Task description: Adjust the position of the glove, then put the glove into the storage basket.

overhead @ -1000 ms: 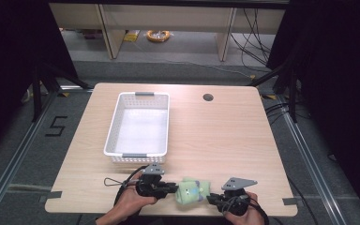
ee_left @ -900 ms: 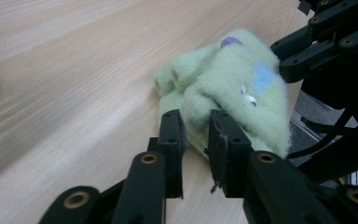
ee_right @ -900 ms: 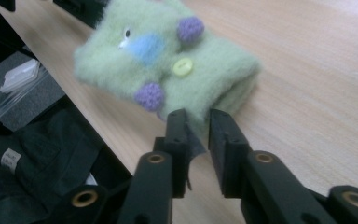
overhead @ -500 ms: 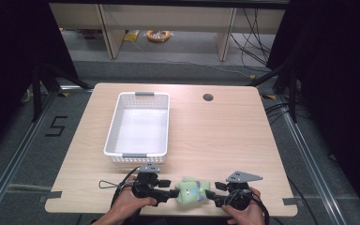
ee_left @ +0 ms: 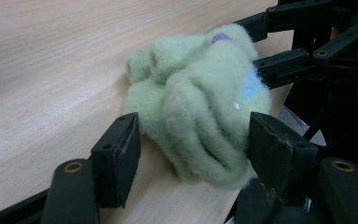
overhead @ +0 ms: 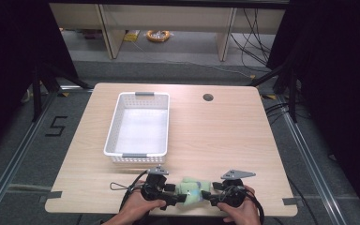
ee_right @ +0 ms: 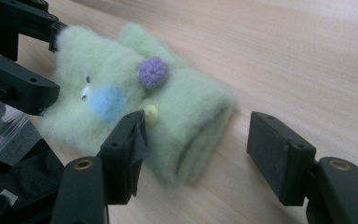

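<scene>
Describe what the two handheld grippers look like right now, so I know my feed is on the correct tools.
Both are black. The left gripper and the right gripper each have two blocky jaws on linkage arms with brass-coloured pivot pins, the inner faces lined with flat dark pads. A grey three-cornered plate tops the right one; a thin black cable loops from the left. No sleeves visible.

Both hands low at bottom centre of high view. Left gripper (overhead: 180,198) points right, right gripper (overhead: 206,197) points left, tips facing, near each other. Jaws of both just been opening, now apart.
</scene>
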A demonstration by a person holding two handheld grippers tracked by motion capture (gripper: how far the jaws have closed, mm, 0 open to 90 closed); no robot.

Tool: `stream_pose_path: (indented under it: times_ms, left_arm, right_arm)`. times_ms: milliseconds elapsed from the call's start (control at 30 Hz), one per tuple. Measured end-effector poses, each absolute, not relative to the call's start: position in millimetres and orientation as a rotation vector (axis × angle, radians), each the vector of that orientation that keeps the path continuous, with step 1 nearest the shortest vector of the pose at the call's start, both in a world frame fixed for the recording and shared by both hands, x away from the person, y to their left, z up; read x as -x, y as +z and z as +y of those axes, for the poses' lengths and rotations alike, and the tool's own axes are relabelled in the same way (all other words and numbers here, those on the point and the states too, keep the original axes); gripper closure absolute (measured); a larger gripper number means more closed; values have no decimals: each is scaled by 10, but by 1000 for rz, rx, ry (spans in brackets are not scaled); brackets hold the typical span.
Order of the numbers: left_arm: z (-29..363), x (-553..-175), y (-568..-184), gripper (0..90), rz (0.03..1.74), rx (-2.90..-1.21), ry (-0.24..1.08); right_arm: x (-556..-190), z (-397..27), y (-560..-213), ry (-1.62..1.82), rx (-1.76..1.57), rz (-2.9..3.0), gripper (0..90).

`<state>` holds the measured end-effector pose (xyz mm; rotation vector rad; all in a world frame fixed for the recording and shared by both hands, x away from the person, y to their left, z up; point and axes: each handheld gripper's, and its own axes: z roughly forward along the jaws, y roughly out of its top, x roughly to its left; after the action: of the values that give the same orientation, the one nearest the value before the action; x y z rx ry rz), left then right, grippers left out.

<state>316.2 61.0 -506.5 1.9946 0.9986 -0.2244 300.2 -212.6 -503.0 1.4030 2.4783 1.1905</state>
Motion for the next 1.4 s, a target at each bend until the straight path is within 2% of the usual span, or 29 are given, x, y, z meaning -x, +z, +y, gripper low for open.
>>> stream_pose_path:
  times_ms: [33, 133, 167, 267, 300, 500, 667, 1000, 1400]
  left_arm:
    - [612, -3175, -5092, 361, 993, -1979, -254]
    - [635, -3202, -5122, 434, 1005, -1955, -287]
    - [641, -3207, -5122, 434, 999, -1953, -286]
    - [640, -3212, -5140, 507, 988, -1944, -281]
    - [635, -3207, -5145, 542, 1004, -1939, -285]
    - [645, -3214, -5189, 616, 969, -1925, -333]
    - [635, -3197, -5171, 705, 959, -1932, -308]
    - [647, -3173, -5128, 734, 888, -1953, -286]
    - [721, -3137, -5060, 736, 889, -1934, -247]
  right_arm:
    - [-3002, -2126, -5030, 1191, -1403, 2478, 383]
    - [-3015, -2127, -5075, 1219, -1430, 2477, 429]
    - [-3015, -2127, -5075, 1219, -1430, 2477, 429]
    - [-3007, -2103, -5091, 1234, -1416, 2480, 469]
    - [-2996, -2096, -5097, 1247, -1407, 2486, 515]
    - [-2996, -2093, -5121, 1298, -1411, 2504, 574]
    - [-2978, -2097, -5113, 1316, -1399, 2499, 660]
    - [-2958, -2095, -5079, 1340, -1382, 2505, 693]
    - [-2910, -2017, -4958, 1354, -1371, 2497, 698]
